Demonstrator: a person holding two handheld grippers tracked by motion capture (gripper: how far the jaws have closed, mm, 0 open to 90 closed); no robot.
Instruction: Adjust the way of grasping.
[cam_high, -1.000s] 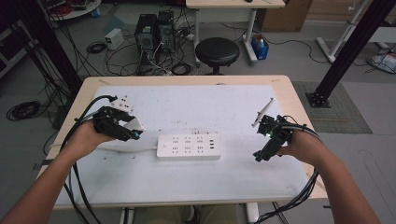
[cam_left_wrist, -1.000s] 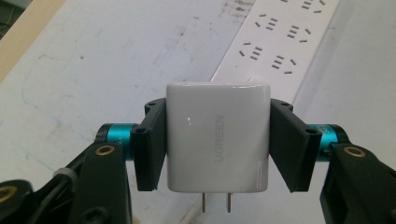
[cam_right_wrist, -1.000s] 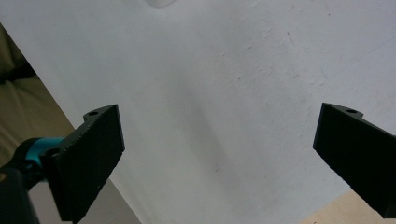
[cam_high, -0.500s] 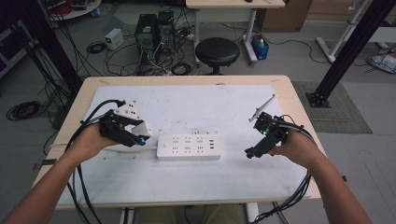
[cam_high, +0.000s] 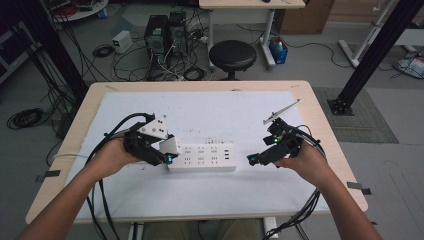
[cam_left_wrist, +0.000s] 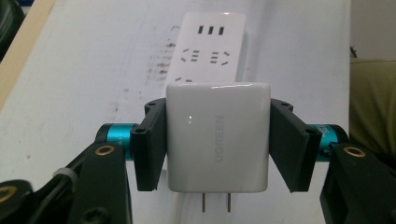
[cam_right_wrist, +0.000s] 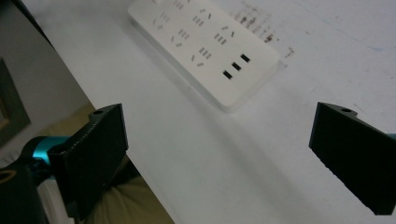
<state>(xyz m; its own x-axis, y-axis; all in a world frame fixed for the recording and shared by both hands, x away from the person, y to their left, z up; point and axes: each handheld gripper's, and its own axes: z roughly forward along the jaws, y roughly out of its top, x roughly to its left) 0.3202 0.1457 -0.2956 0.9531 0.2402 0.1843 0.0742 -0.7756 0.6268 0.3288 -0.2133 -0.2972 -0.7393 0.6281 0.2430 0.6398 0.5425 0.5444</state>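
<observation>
Carrying white UGREEN charger (cam_left_wrist: 218, 137), pinched in left gripper (cam_left_wrist: 218, 140), toward power strip (cam_high: 204, 156); right gripper (cam_right_wrist: 219, 154) spread; next: aligning prongs over a socket.

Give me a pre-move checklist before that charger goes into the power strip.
1. Left gripper shut on the charger, a finger on each side: ok.
2. Charger prongs free of the fingers: ok.
3. Charger over the near end of the power strip: ok.
4. Prongs lined up with a socket: cannot tell.
5. Right gripper open, beside the strip's other end, not on it: strip not steadied, not ok.
6. Sockets on the strip free of plugs: ok.
</observation>
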